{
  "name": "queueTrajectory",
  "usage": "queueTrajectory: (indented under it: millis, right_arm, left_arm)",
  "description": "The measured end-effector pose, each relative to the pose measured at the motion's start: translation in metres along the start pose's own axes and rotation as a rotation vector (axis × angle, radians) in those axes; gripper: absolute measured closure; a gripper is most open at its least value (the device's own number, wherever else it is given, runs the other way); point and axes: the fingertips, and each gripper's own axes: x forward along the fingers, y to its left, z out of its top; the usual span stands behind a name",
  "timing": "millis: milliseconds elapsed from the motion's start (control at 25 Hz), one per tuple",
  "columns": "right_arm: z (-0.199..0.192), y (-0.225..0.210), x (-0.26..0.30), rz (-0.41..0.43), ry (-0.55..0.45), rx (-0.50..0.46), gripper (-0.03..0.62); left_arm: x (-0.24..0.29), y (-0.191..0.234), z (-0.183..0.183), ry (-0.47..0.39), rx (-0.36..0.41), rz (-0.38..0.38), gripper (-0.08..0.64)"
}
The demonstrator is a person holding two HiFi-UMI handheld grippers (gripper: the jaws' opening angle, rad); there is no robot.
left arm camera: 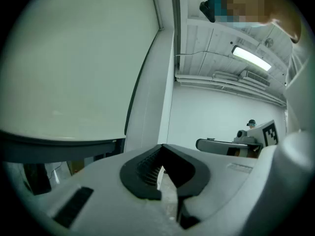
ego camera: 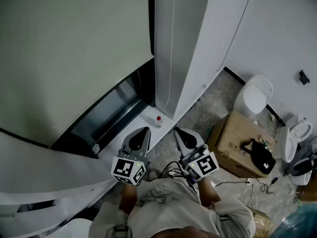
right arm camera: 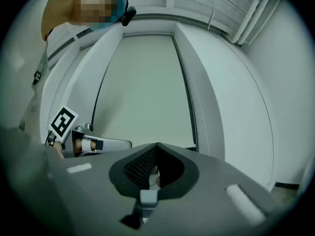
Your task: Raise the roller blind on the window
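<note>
The pale roller blind hangs low over the window, leaving a strip of dark glass bare beneath its bottom bar. It also fills the left gripper view and the right gripper view, where a thin dark cord runs down its right edge. My left gripper and right gripper are held side by side close to the person's body, pointing toward the sill. Both are shut with nothing between the jaws, which meet tip to tip in each gripper view. Neither touches the blind or cord.
A small bottle with a red cap stands on the white sill. A white column rises right of the window. A cardboard box carrying a black bag, toilets and cables lie on the floor at right.
</note>
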Motion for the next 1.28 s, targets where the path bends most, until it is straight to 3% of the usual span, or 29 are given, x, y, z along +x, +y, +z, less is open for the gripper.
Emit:
queueTrajectory:
  millis: [400,1000,1280]
  right_arm:
    - [-0.001,-0.015,-0.016,-0.017,-0.015,-0.003,0.581]
    - [0.008,-0.032,-0.030,0.072,-0.052,0.005,0.581]
    - [0.000,-0.051,-0.012,0.022,-0.035,0.013,0.581]
  left_arm:
    - [0.007,-0.013,-0.005,0.003,0.005,0.034,0.555]
    - [0.019,-0.037,-0.008,-0.006,0.020,0.111,0.555]
    - [0.036,-0.021,-0.008,-0.006,0.013,0.097,0.555]
